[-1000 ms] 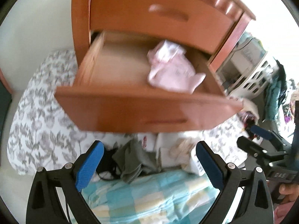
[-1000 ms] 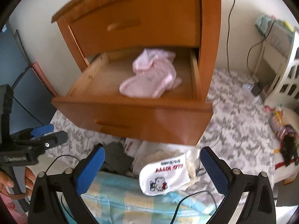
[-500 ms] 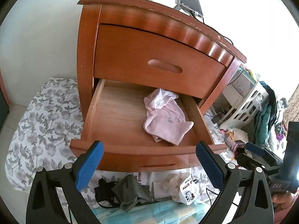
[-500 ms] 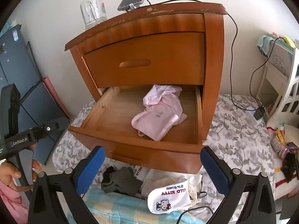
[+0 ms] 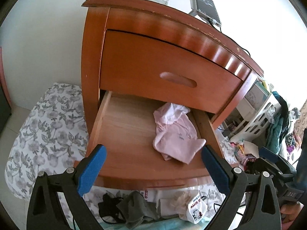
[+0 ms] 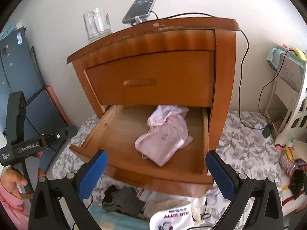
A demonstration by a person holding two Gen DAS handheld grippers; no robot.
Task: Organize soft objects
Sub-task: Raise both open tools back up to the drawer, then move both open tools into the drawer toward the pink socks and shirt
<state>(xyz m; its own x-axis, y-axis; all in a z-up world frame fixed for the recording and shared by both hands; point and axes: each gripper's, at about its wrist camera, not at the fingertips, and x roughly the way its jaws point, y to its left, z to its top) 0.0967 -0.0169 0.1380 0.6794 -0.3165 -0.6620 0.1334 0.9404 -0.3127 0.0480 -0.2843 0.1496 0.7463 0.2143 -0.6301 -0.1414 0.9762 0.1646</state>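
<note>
A pink garment [image 5: 175,136] lies in the open lower drawer [image 5: 124,134] of a wooden nightstand [image 5: 153,57]; it also shows in the right wrist view [image 6: 165,136]. On the floor in front lie a grey garment [image 5: 138,207], a black item [image 5: 108,205], a cream cloth [image 5: 180,199] and a white Hello Kitty sock [image 5: 195,212] [image 6: 170,218]. My left gripper [image 5: 153,164] is open and empty, raised in front of the drawer. My right gripper [image 6: 156,168] is open and empty, also before the drawer.
A glass mug [image 6: 96,24] and a phone on a stand [image 6: 141,9] sit on the nightstand top, with a cable [image 6: 247,44] running down its right side. A floral sheet [image 5: 46,126] covers the floor. White shelving [image 5: 257,111] and clutter stand right.
Both grippers have lifted and drawn back, so the whole nightstand has come into view and the floor pile has dropped toward the bottom edge. Both stay open and empty.
</note>
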